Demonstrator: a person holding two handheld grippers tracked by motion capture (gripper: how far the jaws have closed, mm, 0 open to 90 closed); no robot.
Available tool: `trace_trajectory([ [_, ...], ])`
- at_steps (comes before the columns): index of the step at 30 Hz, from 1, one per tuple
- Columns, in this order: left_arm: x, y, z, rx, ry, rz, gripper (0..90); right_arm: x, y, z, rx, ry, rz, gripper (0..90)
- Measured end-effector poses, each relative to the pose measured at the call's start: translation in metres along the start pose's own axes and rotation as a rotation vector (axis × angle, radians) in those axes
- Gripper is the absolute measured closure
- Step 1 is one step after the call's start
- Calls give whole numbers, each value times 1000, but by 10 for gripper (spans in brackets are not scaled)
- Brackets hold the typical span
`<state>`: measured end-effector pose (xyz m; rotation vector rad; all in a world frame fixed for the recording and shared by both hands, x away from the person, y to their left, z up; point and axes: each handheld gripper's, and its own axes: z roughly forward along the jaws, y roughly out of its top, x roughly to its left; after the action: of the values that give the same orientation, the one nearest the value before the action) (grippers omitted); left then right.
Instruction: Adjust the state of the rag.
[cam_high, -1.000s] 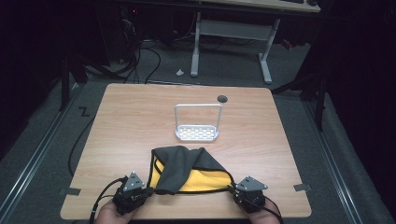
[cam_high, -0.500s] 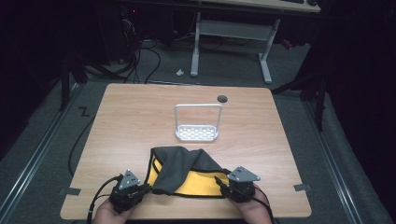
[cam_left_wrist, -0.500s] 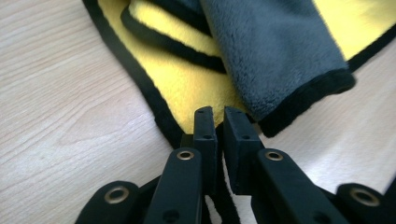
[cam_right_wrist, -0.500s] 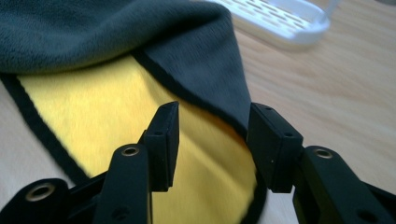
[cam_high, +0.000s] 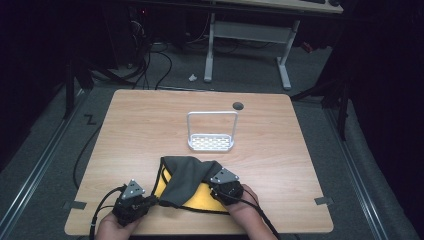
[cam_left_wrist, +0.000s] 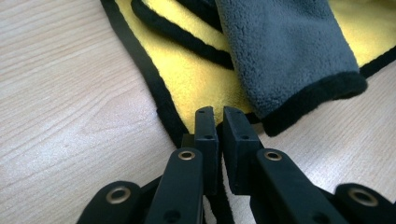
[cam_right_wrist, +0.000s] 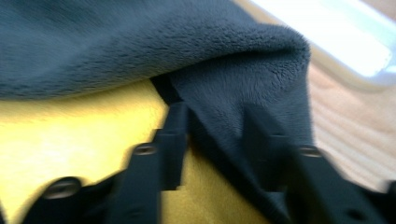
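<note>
left gripper (cam_high: 150, 201) pinched, right gripper (cam_high: 216, 186) seemingly apart

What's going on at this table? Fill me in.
A person is working a grey and yellow cloth with a gripper in each hand, at the near edge of the wooden table. The left gripper has its jaws nearly together on the cloth's black-edged corner. The right gripper has its jaws apart around a grey fold lifted over the yellow side. Past the cloth stands a small white rack, untouched.
</note>
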<state>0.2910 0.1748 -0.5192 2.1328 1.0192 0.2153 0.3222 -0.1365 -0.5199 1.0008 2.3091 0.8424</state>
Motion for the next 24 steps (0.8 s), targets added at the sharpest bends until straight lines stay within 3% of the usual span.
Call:
trace_trajectory([
  [2, 1, 0, -1, 2, -4, -2, 845, -3, -2, 1, 3, -14, 0, 852],
  [3, 2, -1, -1, 0, -4, -5, 845, -7, -4, -6, -24, -23, 18, 877],
  [5, 2, -1, -1, 0, -4, -7, 846, -9, -5, -9, -37, -28, 25, 879],
  [6, 3, -1, -1, 1, -3, -11, 847, -19, -9, -22, -63, -54, 50, 881],
  [9, 4, -1, -1, 0, 1, -12, 850, -38, -21, -38, -86, -84, 108, 882],
  [12, 5, -1, -1, 1, 2, -13, 853, -50, -33, -46, -82, -101, 148, 882],
  [13, 5, -1, 0, -1, 4, -13, 858, -61, -46, -52, -69, -116, 183, 882],
  [16, 5, 0, 1, -3, 6, -12, 860, -74, -62, -60, -47, -143, 221, 883],
  [21, 2, 0, 4, -1, -11, -9, 860, -85, -76, -61, -7, -175, 236, 884],
  [24, -4, 2, 1, -5, -18, 13, 782, -83, -76, -61, -14, -174, 251, 875],
])
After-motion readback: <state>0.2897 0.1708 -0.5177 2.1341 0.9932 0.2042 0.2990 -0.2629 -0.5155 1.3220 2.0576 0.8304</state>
